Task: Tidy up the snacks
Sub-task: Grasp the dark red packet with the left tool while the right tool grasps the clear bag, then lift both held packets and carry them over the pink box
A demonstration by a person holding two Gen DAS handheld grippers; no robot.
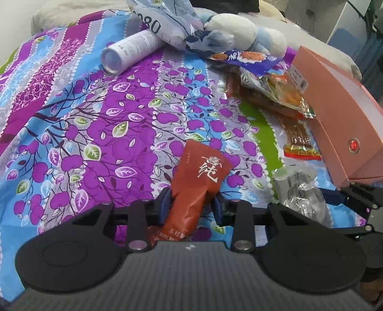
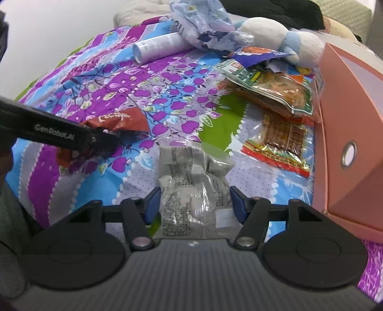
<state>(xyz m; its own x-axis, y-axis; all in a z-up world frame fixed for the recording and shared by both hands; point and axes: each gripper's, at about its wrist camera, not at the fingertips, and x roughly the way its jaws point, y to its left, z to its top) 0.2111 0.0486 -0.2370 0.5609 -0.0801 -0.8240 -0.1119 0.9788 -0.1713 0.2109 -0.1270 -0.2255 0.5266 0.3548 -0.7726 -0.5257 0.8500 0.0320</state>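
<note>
On the purple flowered bedspread [image 1: 100, 124], my left gripper [image 1: 190, 202] is shut on a red pouch [image 1: 203, 172] with white characters; its blue pads pinch the pouch's lower half. In the right wrist view the same red pouch [image 2: 119, 119] lies under the left gripper's black body [image 2: 59, 136]. My right gripper [image 2: 195, 203] straddles a crumpled silver packet [image 2: 191, 181]. Its blue pads [image 2: 152, 203] stand at the packet's two edges and the packet does not look squeezed. That silver packet [image 1: 299, 191] also shows in the left wrist view.
A pink box [image 2: 347, 119] with a round button stands at the right. Beside it lies a heap of snack packs [image 2: 275, 93] and a red-trimmed pack [image 2: 277, 146]. At the back are a white tube [image 1: 129, 51], a crumpled plastic bag [image 1: 167, 21] and a plush toy [image 1: 239, 31].
</note>
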